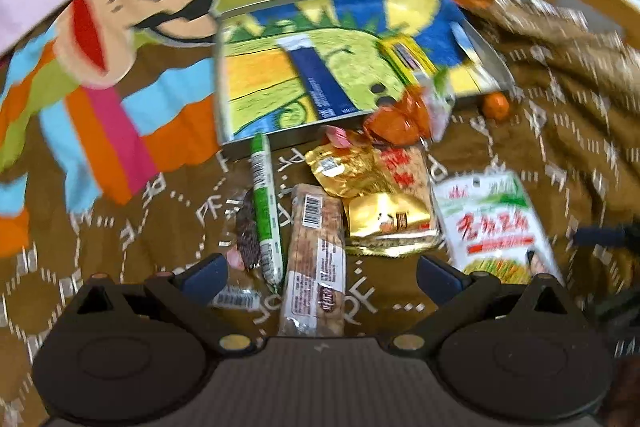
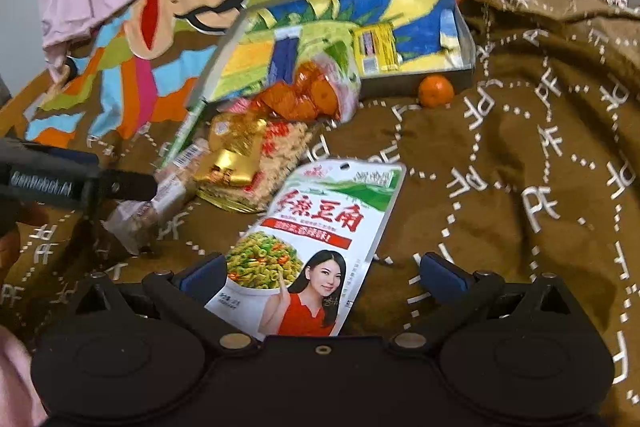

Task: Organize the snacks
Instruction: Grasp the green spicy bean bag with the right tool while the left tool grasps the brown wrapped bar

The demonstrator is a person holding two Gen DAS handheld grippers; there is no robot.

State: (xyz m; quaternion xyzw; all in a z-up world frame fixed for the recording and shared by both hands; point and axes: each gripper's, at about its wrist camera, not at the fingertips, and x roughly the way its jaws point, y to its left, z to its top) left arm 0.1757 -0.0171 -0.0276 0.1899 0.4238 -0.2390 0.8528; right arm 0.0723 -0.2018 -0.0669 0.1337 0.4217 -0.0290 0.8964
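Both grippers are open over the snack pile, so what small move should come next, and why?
Probably lower the right gripper and close on the white pouch. It lies loose on the blanket between the open fingers, apart from the pile, and the tin has room.

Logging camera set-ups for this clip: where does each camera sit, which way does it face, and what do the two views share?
Left wrist: sits behind the open left gripper, facing a clear-wrapped brown snack bar and a shallow grey tray; pink sleeve at top.
Right wrist: sits behind the open right gripper, facing a white bean-snack pouch; the left gripper enters at the left edge.
Shared: pouch, tray, small orange mandarin, brown patterned blanket.
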